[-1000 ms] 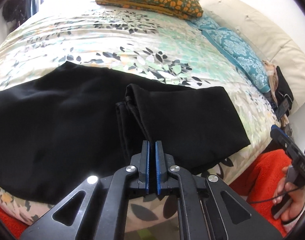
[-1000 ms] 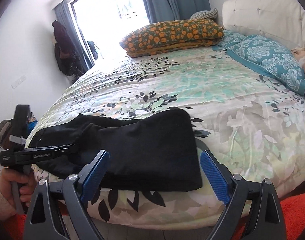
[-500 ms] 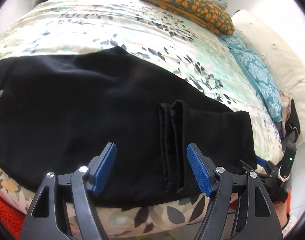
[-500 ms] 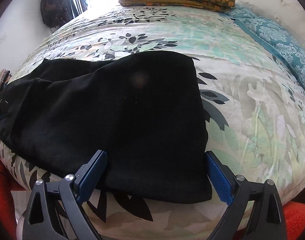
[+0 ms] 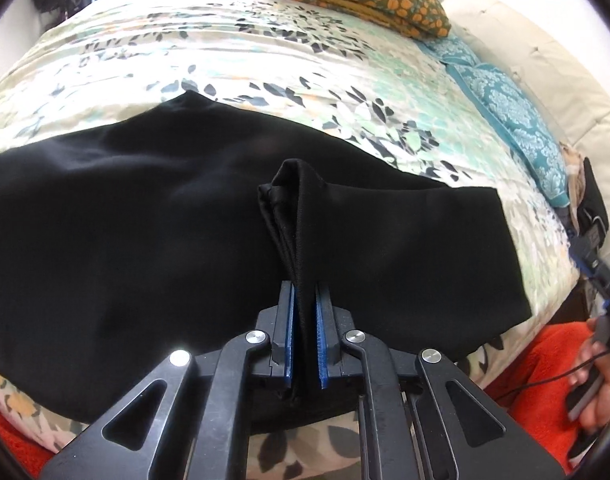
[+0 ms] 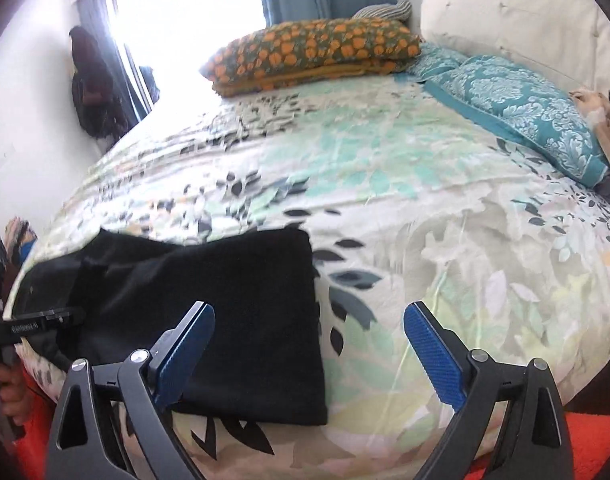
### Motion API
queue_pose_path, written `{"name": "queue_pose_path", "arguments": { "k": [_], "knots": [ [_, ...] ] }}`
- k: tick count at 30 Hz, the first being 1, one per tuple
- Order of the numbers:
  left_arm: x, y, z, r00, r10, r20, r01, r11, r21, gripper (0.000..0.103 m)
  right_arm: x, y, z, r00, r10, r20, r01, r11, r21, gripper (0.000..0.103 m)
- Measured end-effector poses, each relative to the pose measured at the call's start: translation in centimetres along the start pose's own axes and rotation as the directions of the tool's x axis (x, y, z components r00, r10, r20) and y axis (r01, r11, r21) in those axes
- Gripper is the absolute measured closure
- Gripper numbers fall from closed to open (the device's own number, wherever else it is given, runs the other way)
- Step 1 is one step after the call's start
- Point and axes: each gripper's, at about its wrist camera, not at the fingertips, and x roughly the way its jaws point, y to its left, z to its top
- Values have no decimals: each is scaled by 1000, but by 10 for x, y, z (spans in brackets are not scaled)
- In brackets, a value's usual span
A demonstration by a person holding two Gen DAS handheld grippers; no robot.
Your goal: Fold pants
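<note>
- Bedroom scene: bed [image 5: 265, 60] with a leaf-print cover, orange-flowered pillow [image 6: 317, 54] at the far end, teal pillow [image 6: 521, 108] beside the cream headboard [image 6: 505, 28], window with blue curtain behind the pillows.
- Black pants [image 5: 125, 232] lie flat across the bed's near edge, well apart from the orange-flowered pillow; red rug shows below the edge.
- Left tongs [image 5: 303, 340]: blue pads pressed together on a bunched ridge of pants fabric, which rises from the pads in a pinched pleat.
- Right tongs [image 6: 309, 352]: spread wide, holding nothing, hovering just off the bed edge over the pants' square end [image 6: 265, 320]; view slightly blurred.
- Progress, judged: legs look already laid one over the other lengthwise, since only one leg-width panel shows; crosswise folds not yet done.
- Left to do, judged: carry the pinched part over to halve the length, then flatten.
- Look: matte black, soft, thin, few wrinkles; square end neat and flat; a small button shows near the end by the left hand.
</note>
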Motion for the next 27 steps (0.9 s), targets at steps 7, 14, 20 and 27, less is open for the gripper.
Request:
{"name": "queue_pose_path", "arguments": {
  "k": [7, 14, 20, 27],
  "knots": [
    [14, -5, -5, 998, 56, -15, -56, 997, 53, 68, 87, 47, -47, 912, 44, -409, -124, 977, -172, 61],
    [-36, 29, 1, 979, 149, 137, -136, 985, -105, 38, 63, 44, -32, 945, 73, -320, -122, 984, -134, 61],
    [-29, -18, 15, 980, 36, 194, -49, 997, 65, 36, 88, 52, 33, 945, 116, -305, -149, 985, -86, 61],
    [37, -26, -4, 994, 102, 24, -105, 984, 142, 35, 152, 44, 24, 895, 62, -441, -106, 991, -76, 59]
  ]
}}
